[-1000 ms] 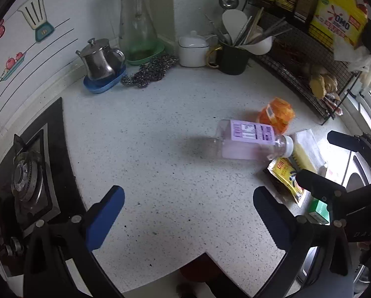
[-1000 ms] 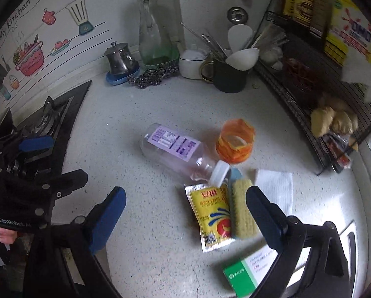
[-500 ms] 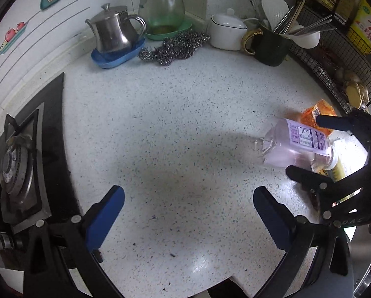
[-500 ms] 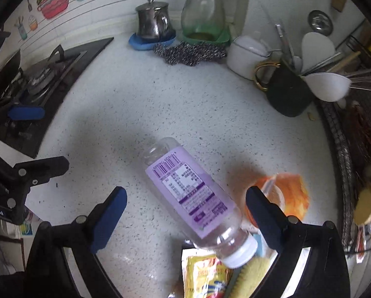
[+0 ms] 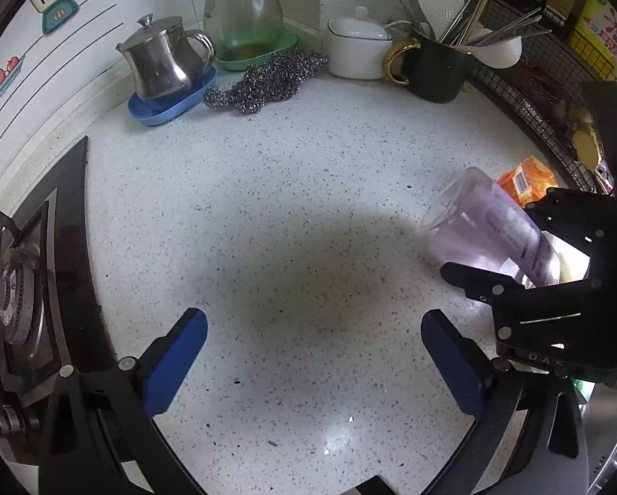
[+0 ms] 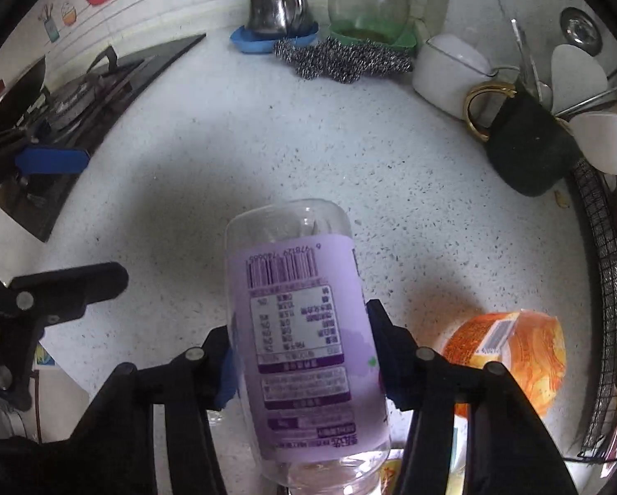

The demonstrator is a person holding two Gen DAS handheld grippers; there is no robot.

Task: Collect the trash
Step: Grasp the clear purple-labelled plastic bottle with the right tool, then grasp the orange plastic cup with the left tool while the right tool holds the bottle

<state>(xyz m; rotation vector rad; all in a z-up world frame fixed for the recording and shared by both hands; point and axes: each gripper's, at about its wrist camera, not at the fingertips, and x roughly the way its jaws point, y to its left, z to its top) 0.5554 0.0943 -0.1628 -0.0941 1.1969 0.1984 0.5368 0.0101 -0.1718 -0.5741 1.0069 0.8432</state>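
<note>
Clear plastic bottle with purple label (image 6: pixel 304 354) sits bottom centre of the right wrist view, on the speckled white worktop (image 6: pixel 267 156); crumpled orange wrapper (image 6: pixel 510 354) lower right, steel teapot (image 6: pixel 273 2) up top, black gas hob (image 6: pixel 85 95) upper left.

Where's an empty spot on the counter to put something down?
The speckled counter is bare in the middle, between the stove, the steel scrubber and the purple-label bottle. It is crowded along the back wall and around the orange wrapper.
</note>
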